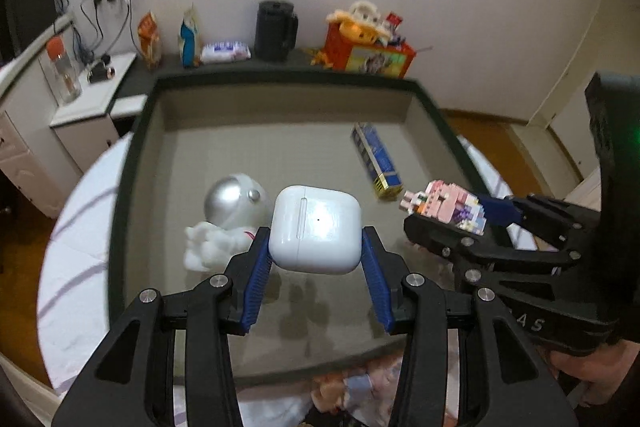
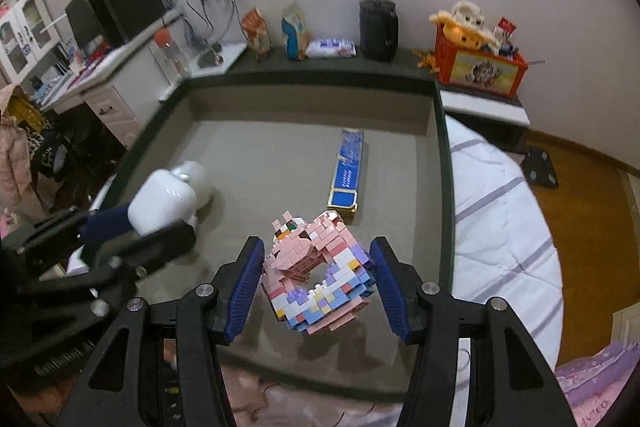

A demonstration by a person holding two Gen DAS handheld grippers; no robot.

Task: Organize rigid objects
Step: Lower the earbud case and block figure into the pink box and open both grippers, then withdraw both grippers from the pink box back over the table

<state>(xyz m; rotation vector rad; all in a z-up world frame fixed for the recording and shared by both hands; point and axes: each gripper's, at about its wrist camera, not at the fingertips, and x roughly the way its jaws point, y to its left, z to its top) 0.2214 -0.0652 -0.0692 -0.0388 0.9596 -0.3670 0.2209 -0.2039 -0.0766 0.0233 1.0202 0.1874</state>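
My left gripper [image 1: 316, 239] is shut on a white earbud case [image 1: 315, 229] and holds it above the floor of a large dark-rimmed tray [image 1: 132, 163]. My right gripper [image 2: 318, 263] is shut on a pink and pastel brick model [image 2: 316, 279], also held over the tray [image 2: 444, 163]. In the left wrist view the right gripper [image 1: 444, 217] carries the brick model [image 1: 448, 209] at the right. In the right wrist view the left gripper [image 2: 152, 215] holds the case [image 2: 162, 203] at the left. A silver-headed astronaut figure [image 1: 224, 219] and a blue and gold box [image 1: 378, 163] lie in the tray.
Behind the tray a dark shelf holds snack bags [image 1: 150, 41], a white packet [image 1: 226, 51], a black jug [image 1: 276, 31] and an orange basket of toys [image 1: 368, 43]. The tray rests on a white striped bedcover [image 2: 504, 227]. A white cabinet [image 1: 92, 99] stands at the left.
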